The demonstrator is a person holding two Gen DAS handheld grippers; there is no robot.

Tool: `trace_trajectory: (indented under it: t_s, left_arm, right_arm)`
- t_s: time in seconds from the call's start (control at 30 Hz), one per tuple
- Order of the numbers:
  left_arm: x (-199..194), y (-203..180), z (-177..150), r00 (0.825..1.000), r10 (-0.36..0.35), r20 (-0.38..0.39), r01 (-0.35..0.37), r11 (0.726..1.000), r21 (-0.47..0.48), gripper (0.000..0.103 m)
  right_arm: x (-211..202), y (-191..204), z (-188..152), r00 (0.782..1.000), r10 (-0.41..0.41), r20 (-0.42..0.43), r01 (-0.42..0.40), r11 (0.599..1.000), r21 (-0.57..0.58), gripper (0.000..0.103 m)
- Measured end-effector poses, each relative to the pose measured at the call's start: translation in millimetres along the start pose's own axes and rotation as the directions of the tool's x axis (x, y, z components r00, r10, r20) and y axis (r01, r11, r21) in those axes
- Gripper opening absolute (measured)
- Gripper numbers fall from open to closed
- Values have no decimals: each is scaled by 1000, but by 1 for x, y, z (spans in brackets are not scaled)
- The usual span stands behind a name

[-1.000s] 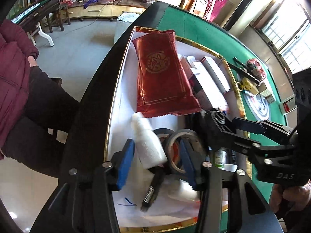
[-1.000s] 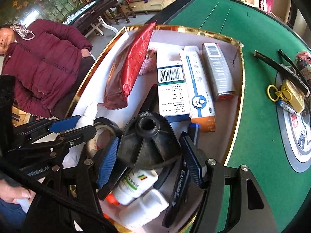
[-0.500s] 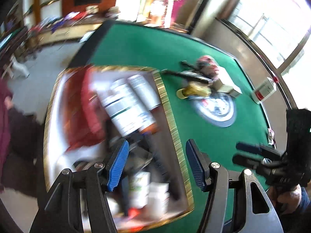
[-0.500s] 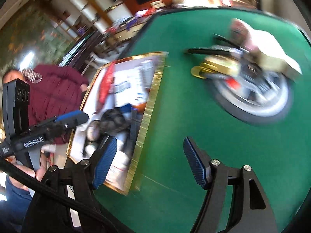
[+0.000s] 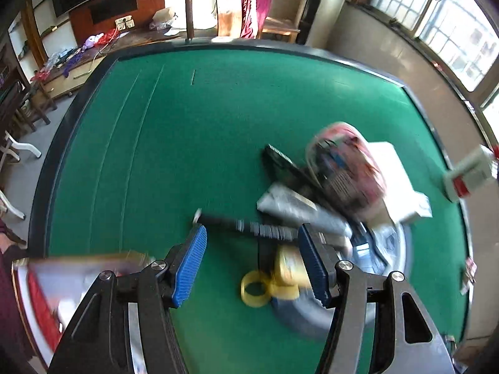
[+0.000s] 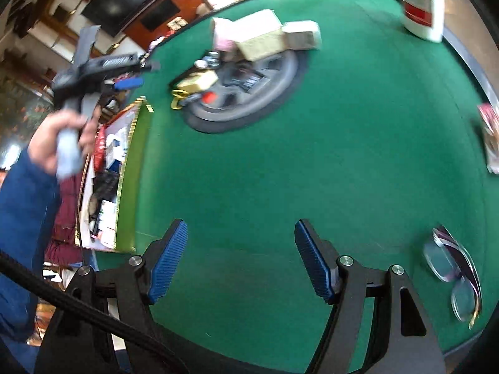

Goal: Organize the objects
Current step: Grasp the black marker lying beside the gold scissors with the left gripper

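We saw both hand-held grippers over the green counter [image 5: 193,143], away from the gold-rimmed tray [image 6: 126,187], which sat at the counter's left edge crowded with boxes and a red packet. The left hand-held gripper [image 5: 252,265] was released, its blue pads [image 5: 190,265] apart and pressing on nothing; its jaws had just been opening, and nothing was gripped between them. Under it lay a blurred heap near the counter's right side: a black comb [image 5: 246,226] lying flat, a yellow padlock [image 5: 274,280] just beside a grey disc [image 5: 386,249], a pink pouch [image 5: 346,162] on a white box [image 5: 399,180], and a silvery packet [image 5: 290,202]. A white carton [image 5: 467,174] with a red band stood apart at the right edge. The right hand-held gripper [image 6: 241,260] was also released, its jaws having just been opening, with only bare felt between them. In its view, glasses [image 6: 452,268] lay near the counter's near right edge, well apart from the heap, and a small pink packet [image 6: 491,134] lay at the right edge. A hand [image 6: 59,137] in a blue sleeve [image 6: 21,233] held the left tool's grip above the tray. Much was blurred, so we could not read any label.
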State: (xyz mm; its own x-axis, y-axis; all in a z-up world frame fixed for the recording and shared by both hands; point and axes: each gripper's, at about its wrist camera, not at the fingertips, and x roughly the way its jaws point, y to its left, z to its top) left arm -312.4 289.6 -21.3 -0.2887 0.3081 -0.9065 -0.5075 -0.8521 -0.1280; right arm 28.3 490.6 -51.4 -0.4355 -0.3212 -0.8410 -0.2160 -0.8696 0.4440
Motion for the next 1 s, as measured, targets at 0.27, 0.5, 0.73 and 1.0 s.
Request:
trace_trajectory:
  t_s: [0.27, 0.5, 0.73, 1.0]
  left_arm:
    - [59, 9, 13, 994, 66, -86, -67, 998, -14, 55]
    - [44, -10, -41, 990, 26, -136, -21, 999, 35, 55]
    - [7, -50, -145, 973, -99, -210, 127, 984, 127, 55]
    - [-64, -17, -194, 967, -228, -113, 232, 972, 27, 55]
  right_arm:
    - [-14, -42, -12, 999, -37, 7, 37, 996, 85, 71]
    - [-17, -39, 0, 1000, -8, 30, 6, 996, 87, 71]
    - [-13, -21, 8, 999, 37, 34, -39, 998, 59, 71]
    - [-24, -19, 9, 995, 58, 76, -63, 996, 66, 71]
